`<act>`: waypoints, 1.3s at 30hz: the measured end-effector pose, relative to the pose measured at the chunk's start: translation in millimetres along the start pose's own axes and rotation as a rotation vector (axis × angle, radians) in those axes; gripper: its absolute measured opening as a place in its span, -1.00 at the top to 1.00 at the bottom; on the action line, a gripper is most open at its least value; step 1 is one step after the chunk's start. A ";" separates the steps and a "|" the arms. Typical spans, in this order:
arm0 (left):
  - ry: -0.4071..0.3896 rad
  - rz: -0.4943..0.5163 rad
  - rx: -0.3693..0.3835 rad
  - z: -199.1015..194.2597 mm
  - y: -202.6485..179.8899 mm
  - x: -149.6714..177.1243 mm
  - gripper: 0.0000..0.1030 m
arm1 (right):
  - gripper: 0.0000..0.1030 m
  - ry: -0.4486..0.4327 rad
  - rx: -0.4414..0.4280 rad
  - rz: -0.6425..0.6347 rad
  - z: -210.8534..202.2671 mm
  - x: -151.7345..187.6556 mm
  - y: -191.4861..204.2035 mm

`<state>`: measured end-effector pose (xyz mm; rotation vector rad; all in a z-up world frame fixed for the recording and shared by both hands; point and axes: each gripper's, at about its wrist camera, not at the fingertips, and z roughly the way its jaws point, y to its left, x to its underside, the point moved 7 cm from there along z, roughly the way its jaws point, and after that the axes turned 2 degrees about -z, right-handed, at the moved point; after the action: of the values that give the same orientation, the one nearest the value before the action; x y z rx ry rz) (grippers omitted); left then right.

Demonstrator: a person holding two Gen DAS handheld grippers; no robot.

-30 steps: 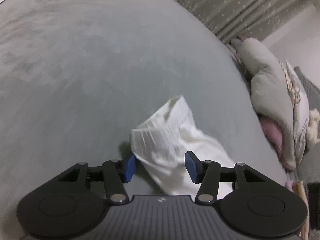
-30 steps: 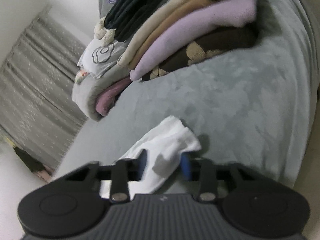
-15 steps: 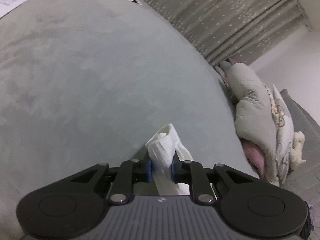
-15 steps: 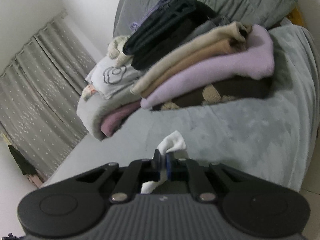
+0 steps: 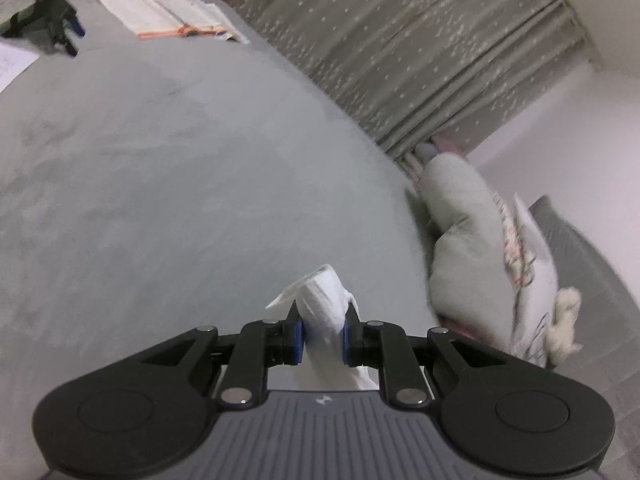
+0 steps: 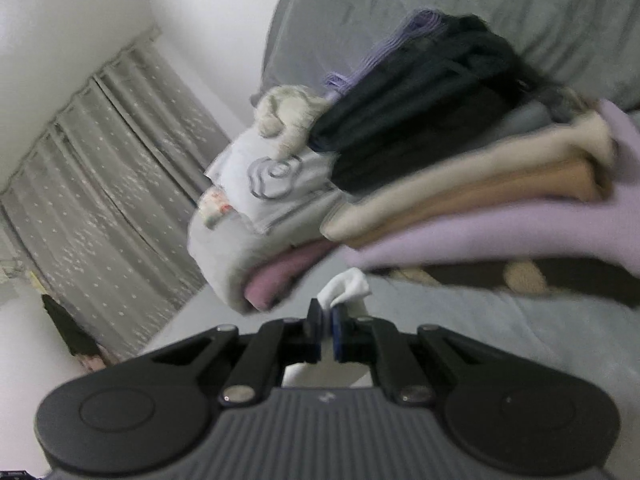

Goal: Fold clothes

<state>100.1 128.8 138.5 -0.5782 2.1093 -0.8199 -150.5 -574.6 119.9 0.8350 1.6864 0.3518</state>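
A white garment (image 5: 322, 304) is pinched at one end between the blue pads of my left gripper (image 5: 322, 334), which is shut on a thick bunch of the cloth above the grey bed cover (image 5: 160, 184). The rest of the cloth hangs down behind the gripper body. In the right wrist view, my right gripper (image 6: 327, 322) is shut on another thin corner of the white garment (image 6: 346, 286), which sticks up past the fingertips. Both grippers are held up off the bed.
A stack of folded clothes (image 6: 480, 200) in black, beige, tan and lilac lies on the bed ahead of the right gripper. Pillows and a soft toy (image 5: 480, 248) sit at the bed's right edge. Grey curtains (image 5: 420, 52) hang behind; an open book (image 5: 176, 12) lies far off.
The left jaws closed on the white garment, and the right jaws tightened on its other end. Both grippers rose from the bed, lifting the cloth; more of the room shows.
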 end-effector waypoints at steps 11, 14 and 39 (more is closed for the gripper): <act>-0.080 0.052 -0.007 -23.4 -4.9 -14.9 0.70 | 0.92 0.015 -0.040 -0.069 40.8 -15.9 31.5; -0.038 0.018 -0.057 -26.7 44.7 29.8 0.70 | 0.92 0.057 -0.005 -0.070 34.7 10.0 10.3; 0.076 -0.019 -0.159 -39.5 139.9 95.2 0.63 | 0.92 0.176 0.081 -0.076 -12.4 74.0 -41.1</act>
<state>-5.0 179.1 9.5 -0.6611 2.2561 -0.6984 -182.3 -550.2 44.3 0.8154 1.9018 0.3139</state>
